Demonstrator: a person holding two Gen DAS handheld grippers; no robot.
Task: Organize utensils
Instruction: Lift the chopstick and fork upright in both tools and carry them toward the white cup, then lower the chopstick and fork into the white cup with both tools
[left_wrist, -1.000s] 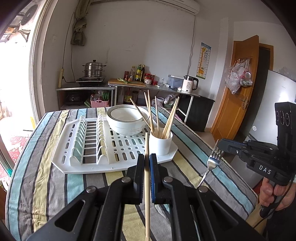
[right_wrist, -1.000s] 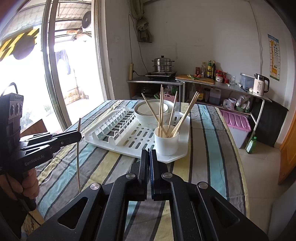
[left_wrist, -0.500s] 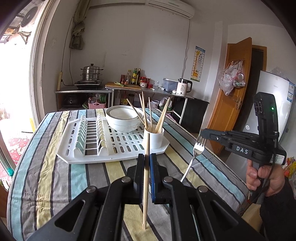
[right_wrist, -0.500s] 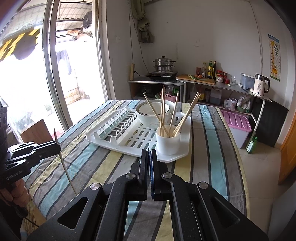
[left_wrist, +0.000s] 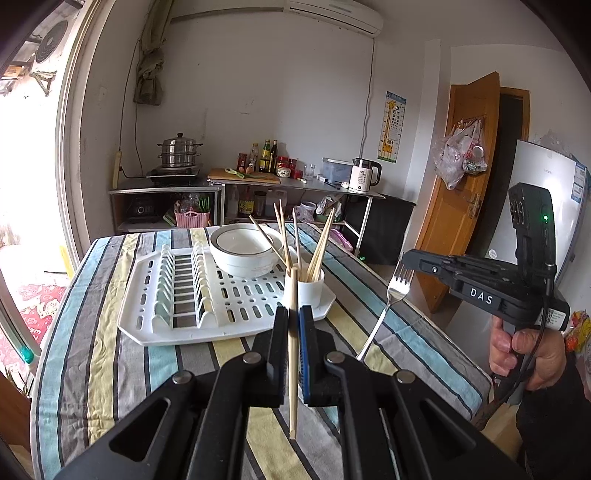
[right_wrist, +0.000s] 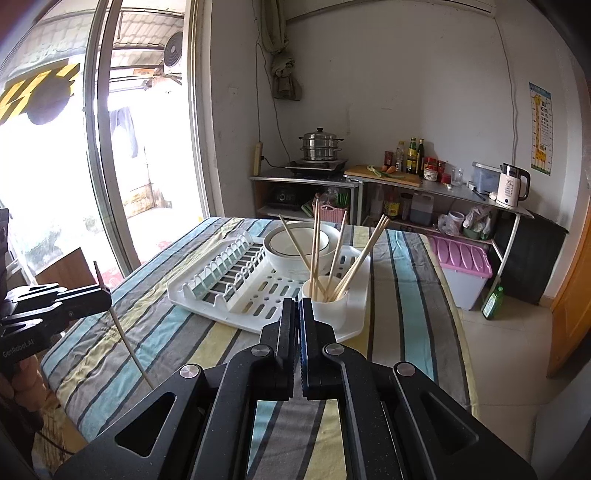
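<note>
Bearing "DAS", the right tool (left_wrist: 406, 258) pinches a fork (left_wrist: 391, 299); left tool (left_wrist: 293, 317), perhaps "GenRobot.AI", clamps a chopstick (left_wrist: 293, 354).

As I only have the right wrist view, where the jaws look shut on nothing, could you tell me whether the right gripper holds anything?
Observer: Yes. The left wrist view shows the right gripper shut on a fork.
Operator: Thank you. How does the fork hang?
Observer: Its tines point up at the fingertips, and its handle slants down towards the tablecloth.
Operator: And is the left gripper holding its chopstick straight?
Observer: Yes. The left gripper clamps the chopstick upright, with both ends sticking out.
</note>
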